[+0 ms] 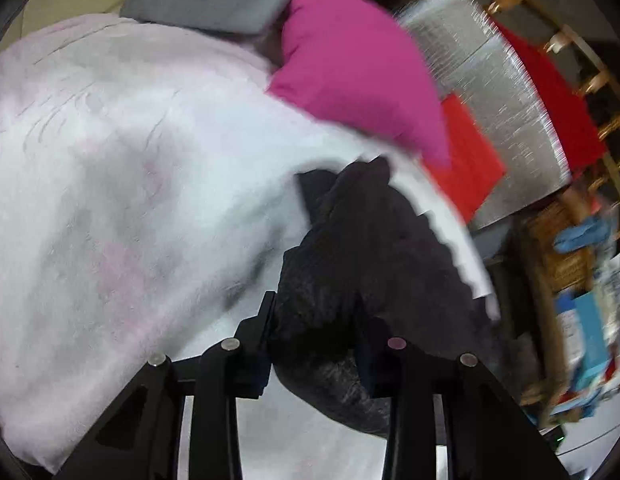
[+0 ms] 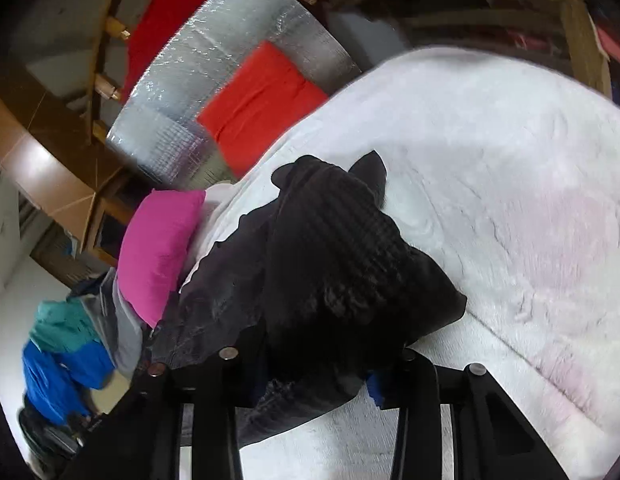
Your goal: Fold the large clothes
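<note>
A dark grey-black garment (image 1: 369,264) hangs bunched over a white fluffy bed cover (image 1: 130,184). My left gripper (image 1: 315,344) is shut on the garment's fabric, which fills the gap between the fingers and drapes down in front. In the right wrist view the same black garment (image 2: 333,264) is bunched up, and my right gripper (image 2: 317,364) is shut on it too; the cloth covers both fingertips. The white cover (image 2: 509,184) lies under and right of it.
A magenta pillow (image 1: 349,64) and a grey folded cloth (image 1: 214,0) lie at the bed's far side. A red cushion (image 2: 262,100) sits on a silver foil mat (image 2: 214,60). Blue and teal clothes (image 2: 66,356) are piled at the left. A wooden railing (image 1: 589,80) runs behind.
</note>
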